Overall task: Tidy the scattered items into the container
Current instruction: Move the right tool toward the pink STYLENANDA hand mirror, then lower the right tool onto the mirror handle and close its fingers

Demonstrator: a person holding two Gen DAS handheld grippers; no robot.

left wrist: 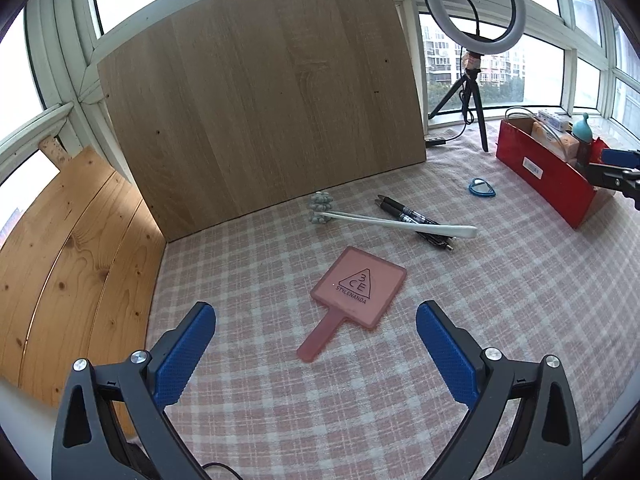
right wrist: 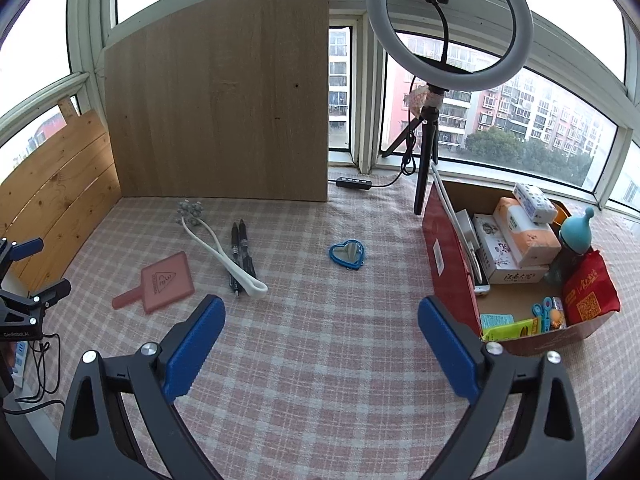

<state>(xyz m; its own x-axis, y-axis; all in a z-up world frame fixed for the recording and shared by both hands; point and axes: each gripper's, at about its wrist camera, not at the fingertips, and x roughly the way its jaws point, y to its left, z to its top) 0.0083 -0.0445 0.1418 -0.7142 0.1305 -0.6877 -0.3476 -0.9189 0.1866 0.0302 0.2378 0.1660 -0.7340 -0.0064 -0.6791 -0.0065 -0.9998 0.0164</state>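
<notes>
From the left wrist camera, the left gripper (left wrist: 316, 320) hangs over the checked cloth (left wrist: 500, 320) with its blue fingers (left wrist: 186, 354) spread wide and nothing between them. The pink mirror (left wrist: 358, 290) lies face down just beyond the fingertips, handle toward the near left. Farther off, the white massager (left wrist: 394, 222) lies across two black pens (left wrist: 412, 216), its grey rollers at the foot of the upright wood board (left wrist: 260, 92). The blue heart mirror (left wrist: 482, 188) sits to the right, near the red box (left wrist: 544, 178). At the far right edge the right gripper (left wrist: 618, 168) shows by the box.

From the right wrist camera, the right gripper (right wrist: 322, 318) is also wide apart and empty, above bare cloth (right wrist: 340, 380). The box (right wrist: 454, 256) stands at right, already holding tissue packs, cartons and a teal bottle. The heart mirror (right wrist: 347, 254), pens (right wrist: 240, 256), massager (right wrist: 224, 254) and pink mirror (right wrist: 160, 282) lie outside it to the left. The left gripper (right wrist: 38, 268) shows at the left edge.
</notes>
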